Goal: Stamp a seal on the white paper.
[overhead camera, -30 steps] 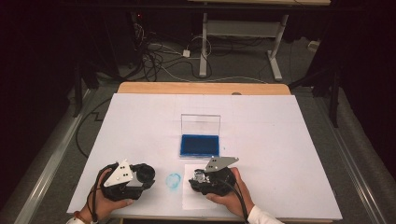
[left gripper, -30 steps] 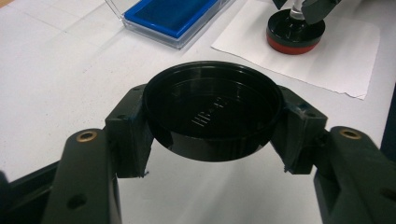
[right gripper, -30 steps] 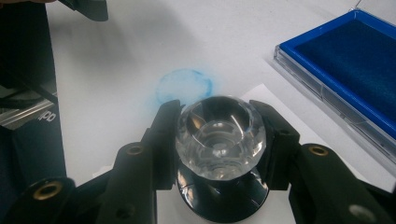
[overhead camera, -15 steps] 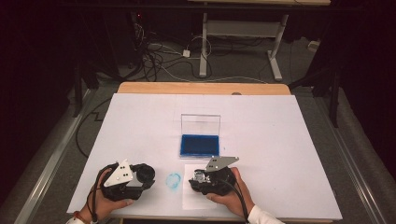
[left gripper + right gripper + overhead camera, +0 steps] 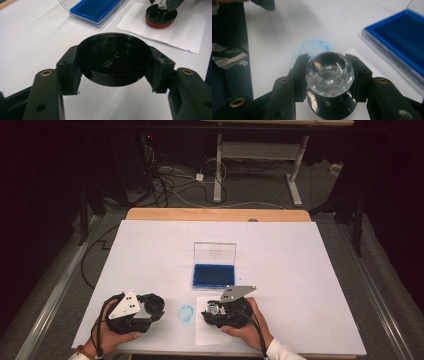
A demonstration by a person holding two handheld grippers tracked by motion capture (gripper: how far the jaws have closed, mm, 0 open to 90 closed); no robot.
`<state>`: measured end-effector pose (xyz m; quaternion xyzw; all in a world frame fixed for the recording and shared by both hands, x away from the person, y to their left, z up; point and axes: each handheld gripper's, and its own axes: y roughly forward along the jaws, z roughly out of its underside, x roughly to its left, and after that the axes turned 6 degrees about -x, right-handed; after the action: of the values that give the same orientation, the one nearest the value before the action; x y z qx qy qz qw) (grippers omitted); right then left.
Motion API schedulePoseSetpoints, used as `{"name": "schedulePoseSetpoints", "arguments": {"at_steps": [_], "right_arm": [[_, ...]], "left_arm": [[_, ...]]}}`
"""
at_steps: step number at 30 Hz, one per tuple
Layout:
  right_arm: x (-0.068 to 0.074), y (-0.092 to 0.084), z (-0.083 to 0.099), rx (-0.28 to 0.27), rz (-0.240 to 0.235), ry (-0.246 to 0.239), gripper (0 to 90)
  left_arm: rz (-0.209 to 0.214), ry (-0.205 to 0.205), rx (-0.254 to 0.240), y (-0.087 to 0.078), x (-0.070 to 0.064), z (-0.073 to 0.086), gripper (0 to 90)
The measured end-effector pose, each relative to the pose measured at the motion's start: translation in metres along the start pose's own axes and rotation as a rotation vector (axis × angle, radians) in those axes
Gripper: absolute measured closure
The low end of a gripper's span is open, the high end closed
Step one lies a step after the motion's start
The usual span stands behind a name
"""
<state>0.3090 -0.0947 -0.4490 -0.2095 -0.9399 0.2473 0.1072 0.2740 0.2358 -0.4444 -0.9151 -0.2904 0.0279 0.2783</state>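
Nothing has shifted since a second ago. Your right gripper (image 5: 329,75) still clamps the crystal-knobbed stamp (image 5: 329,72) on the paper sheet (image 5: 210,332) just below the ink pad (image 5: 214,275); left gripper (image 5: 113,66) holds its black cap (image 5: 113,62). Stamping looks due.

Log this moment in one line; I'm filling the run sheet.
left gripper: shut on cap | right gripper: shut on stamp, standing on paper | ink pad: open | blue print on table
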Motion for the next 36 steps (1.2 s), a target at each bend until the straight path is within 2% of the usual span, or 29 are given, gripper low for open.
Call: {"name": "schedulePoseSetpoints", "arguments": {"at_steps": [3, 7, 16, 23, 27, 36], "right_arm": [[0.0, -0.009, -0.01, -0.051, 0.007, 0.003, 56.9], [0.002, -0.018, -0.017, -0.07, 0.016, -0.02, 56.9], [0.003, -0.035, -0.029, -0.121, 0.028, -0.03, 56.9], [0.001, -0.046, -0.035, -0.146, 0.025, -0.034, 56.9], [-0.002, -0.05, -0.037, -0.154, 0.044, -0.036, 56.9], [-0.004, -0.054, -0.038, -0.153, 0.052, -0.035, 56.9]], "left_arm": [[0.0, -0.001, 0.003, 0.0, 0.0, 0.001, 36.6], [0.001, 0.001, 0.006, 0.002, -0.001, 0.0, 36.6], [0.005, 0.0, 0.017, 0.007, -0.004, 0.001, 36.6], [0.017, -0.009, 0.019, 0.01, -0.002, 0.002, 36.6], [0.022, -0.008, 0.025, 0.012, -0.001, 0.003, 36.6], [0.023, -0.005, 0.027, 0.011, -0.003, 0.004, 36.6]]}}
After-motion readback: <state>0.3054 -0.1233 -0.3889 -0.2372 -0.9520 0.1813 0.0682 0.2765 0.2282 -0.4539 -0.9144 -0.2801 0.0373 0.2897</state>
